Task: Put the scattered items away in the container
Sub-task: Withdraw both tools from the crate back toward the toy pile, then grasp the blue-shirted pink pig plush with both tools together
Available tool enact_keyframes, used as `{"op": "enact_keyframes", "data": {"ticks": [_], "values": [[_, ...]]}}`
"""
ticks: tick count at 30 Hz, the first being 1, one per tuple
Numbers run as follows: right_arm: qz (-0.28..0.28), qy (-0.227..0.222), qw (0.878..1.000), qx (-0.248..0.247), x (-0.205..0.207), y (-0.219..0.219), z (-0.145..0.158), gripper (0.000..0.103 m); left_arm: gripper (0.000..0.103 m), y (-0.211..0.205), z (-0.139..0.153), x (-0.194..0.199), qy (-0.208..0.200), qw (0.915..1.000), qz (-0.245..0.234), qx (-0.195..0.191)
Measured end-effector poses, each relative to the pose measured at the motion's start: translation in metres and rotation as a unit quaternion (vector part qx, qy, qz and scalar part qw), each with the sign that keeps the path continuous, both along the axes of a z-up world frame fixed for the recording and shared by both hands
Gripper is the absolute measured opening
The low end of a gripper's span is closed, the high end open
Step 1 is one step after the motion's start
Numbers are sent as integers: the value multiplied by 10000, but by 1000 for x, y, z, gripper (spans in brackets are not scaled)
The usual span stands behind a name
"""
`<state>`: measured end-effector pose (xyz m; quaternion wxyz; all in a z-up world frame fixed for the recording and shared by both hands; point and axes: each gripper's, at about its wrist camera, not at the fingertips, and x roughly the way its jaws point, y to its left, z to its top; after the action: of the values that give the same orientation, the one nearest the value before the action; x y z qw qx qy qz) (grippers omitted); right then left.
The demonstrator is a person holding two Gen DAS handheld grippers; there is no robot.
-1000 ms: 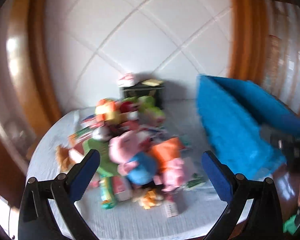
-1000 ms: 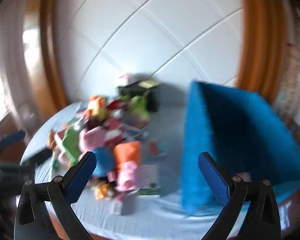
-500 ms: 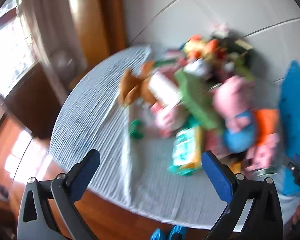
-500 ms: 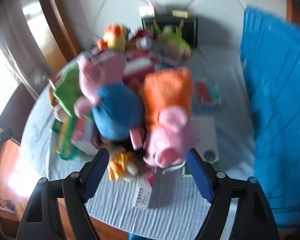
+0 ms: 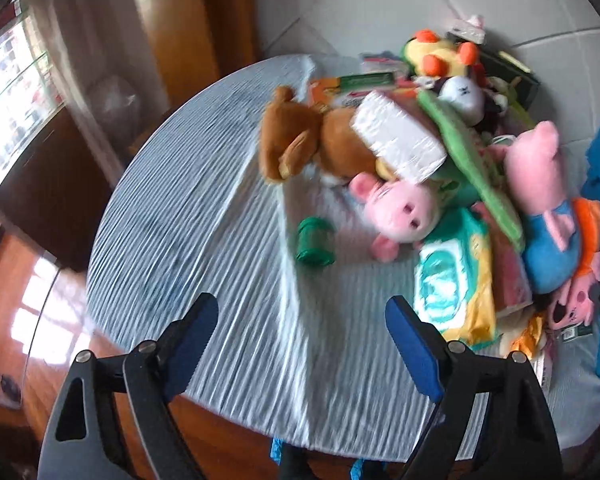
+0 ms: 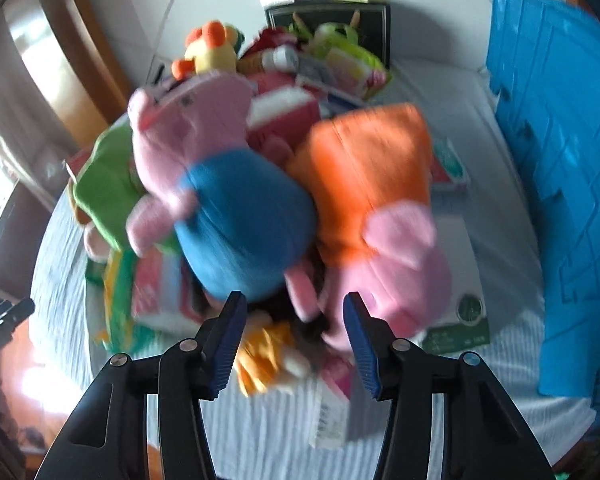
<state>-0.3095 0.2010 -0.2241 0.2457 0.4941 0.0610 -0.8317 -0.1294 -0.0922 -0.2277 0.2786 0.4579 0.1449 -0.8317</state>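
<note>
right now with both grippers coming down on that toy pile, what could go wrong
1. The right gripper, jaws just closing with nothing pinched yet, sits over the pink leg of the blue-bodied pig plush; a leg-only grip may let it swing or slip.
2. That plush lies atop the heap, so lifting it could drag the orange-dressed pig plush along.
3. The green roll lies loose ahead of the left gripper and may roll away if nudged.

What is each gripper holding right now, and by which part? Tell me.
Nothing. The left gripper and right gripper are both empty, their fingers touching nothing.
</note>
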Motion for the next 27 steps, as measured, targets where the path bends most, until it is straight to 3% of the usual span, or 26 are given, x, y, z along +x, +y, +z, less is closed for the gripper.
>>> {"op": "enact_keyframes", "data": {"ticks": [4, 8, 14, 19, 24, 27], "values": [[-181, 269, 9995, -21, 11, -22, 20, 51, 86, 0, 3, -39, 156, 9968, -788, 62], [-226, 367, 9988, 233, 12, -38, 24, 70, 86, -3, 0, -65, 107, 9942, -1050, 183], [-270, 182, 9993, 164, -6, -37, 12, 70, 86, 16, 19, -89, 310, 9906, -1334, 33], [-424, -58, 9991, -37, -8, -13, 1, 70, 86, 47, 46, -126, 546, 9777, -2019, -212], [-606, -356, 9974, -181, -7, -4, -14, 70, 86, 76, 44, -162, 408, 9643, -2592, -348], [-730, -489, 9954, -373, -6, -4, -21, 86, 86, 89, 33, -179, 235, 9566, -2867, -463]]}}
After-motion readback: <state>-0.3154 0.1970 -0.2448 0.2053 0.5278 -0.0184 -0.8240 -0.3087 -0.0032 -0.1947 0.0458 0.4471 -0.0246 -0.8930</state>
